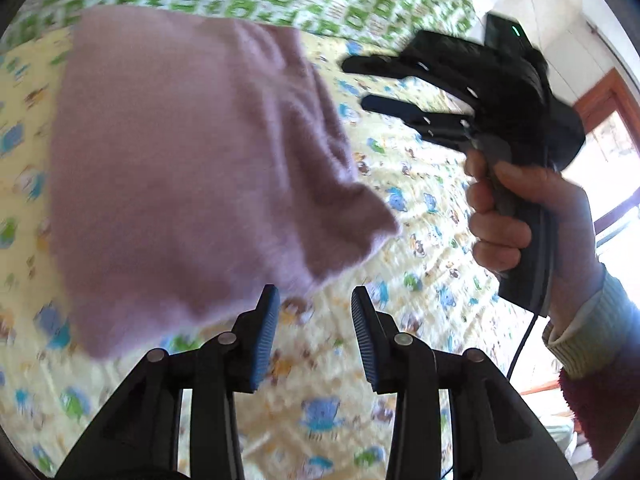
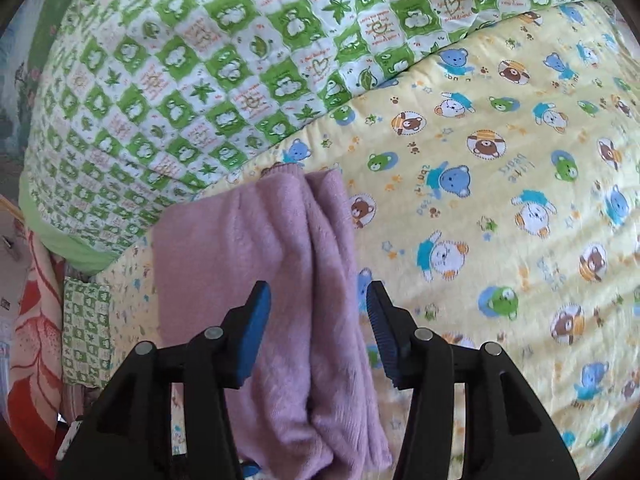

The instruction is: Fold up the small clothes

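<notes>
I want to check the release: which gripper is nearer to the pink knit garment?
Right. The right gripper has open jaws on either side of the pink knit garment without pressing it. The left gripper stands open just off its lower edge, over the yellow bear-print sheet.

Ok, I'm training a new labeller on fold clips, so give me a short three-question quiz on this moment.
1. True or false: the left gripper is clamped on the pink knit garment.
2. What lies under the garment? A) a bare wooden table B) a yellow bear-print quilt C) a sink
3. In the right wrist view, what lies between the right gripper fingers?

Key:
1. False; its jaws stand apart with nothing between them.
2. B, the yellow bear-print quilt.
3. The pink knit garment, lying loose, not pinched.
</notes>
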`<state>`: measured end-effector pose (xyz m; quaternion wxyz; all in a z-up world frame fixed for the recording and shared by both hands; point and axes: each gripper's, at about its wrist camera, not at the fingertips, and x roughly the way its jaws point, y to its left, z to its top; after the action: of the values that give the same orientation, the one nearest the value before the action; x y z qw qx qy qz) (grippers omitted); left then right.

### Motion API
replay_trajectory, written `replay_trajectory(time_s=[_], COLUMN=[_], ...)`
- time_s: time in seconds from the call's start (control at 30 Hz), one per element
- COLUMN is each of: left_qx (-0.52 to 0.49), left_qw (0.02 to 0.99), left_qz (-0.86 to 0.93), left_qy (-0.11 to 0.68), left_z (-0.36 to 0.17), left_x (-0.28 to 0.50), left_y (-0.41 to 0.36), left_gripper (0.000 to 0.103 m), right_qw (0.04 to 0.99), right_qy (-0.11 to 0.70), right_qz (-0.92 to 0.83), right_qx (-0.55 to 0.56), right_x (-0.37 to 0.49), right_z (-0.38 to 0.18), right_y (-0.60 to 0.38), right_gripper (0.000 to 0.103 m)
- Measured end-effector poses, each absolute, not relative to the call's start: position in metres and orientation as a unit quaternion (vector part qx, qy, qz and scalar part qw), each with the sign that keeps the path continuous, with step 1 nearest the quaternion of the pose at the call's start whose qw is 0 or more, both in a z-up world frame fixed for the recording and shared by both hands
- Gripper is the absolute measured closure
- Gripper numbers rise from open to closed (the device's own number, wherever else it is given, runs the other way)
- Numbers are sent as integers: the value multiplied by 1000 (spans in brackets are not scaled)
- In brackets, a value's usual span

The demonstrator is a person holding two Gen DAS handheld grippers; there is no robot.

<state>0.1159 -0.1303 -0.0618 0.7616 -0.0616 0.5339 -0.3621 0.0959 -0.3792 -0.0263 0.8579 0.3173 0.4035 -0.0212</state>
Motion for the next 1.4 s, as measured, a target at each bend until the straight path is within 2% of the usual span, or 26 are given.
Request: replay_trajectory(time_s=[0.13, 0.27, 0.53, 0.63, 0.97, 1.17, 1.23, 1.27, 1.4], left_qx=[-73, -97, -183, -207, -234, -207, -191, -188, -175], left_qw=[777, 786, 770, 769, 759, 760, 757, 758, 761], left_qz=[-338, -322, -268, -253, -217, -222, -221, -220, -222], left_qy=[526, 518, 550, 549, 568, 575, 584, 584, 584], left_z=[-53, -57, -89, -100, -107, -109, -110, -108, -101], left_x=[113, 128, 175, 187, 205, 211, 213, 214, 215], left_y=[-96, -49, 10, 22, 0, -20, -24, -24, -26], left_gripper=[50, 45, 44, 38, 37, 34, 34, 34, 33], right_qw=[850, 846, 840, 840, 824, 831, 828, 822, 828], right_qy=[408, 425, 440, 445, 427, 458, 472, 479, 455], right_qz=[-8, -6, -25, -18, 54, 59, 60, 63, 84], right_qx=[332, 322, 316, 310, 368, 309, 296, 300, 316], right_x=[79, 68, 68, 77, 93, 95, 98, 99, 95], right_z=[-24, -25, -43, -51, -70, -59, -63, -65, -38], right_y=[-366, -348, -326, -330, -350, -333, -326, -324, -326], right_gripper=[52, 52, 52, 52, 50, 53, 66, 90, 92])
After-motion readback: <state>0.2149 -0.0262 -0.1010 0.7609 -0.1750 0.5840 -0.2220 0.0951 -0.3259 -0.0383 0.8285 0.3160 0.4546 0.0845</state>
